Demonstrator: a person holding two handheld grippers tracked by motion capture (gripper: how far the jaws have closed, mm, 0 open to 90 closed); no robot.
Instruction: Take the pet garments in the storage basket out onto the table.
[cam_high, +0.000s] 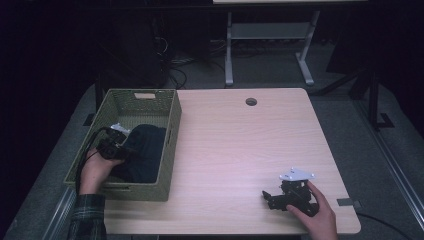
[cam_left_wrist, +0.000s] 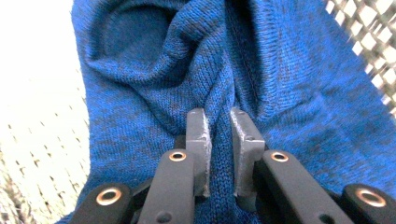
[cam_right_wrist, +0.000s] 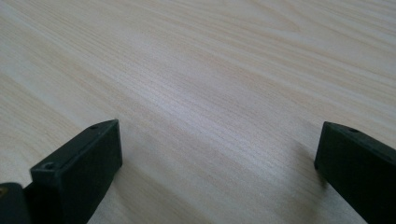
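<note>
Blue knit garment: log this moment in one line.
left gripper: shut on blue knit garment | in woven basket | right gripper: open above table

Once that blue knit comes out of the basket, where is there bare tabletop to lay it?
The broad wooden stretch of the table between the woven basket and the right tool is bare, back to the round hole. The basket is crowded: the blue knit and the left tool, pinching a fold, fill it.

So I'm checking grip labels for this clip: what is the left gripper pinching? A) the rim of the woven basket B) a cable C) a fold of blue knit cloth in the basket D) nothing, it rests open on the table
C: in the left gripper view, the left gripper has its jaws closed on a ridge of blue knit cloth, inside the woven basket.
</note>
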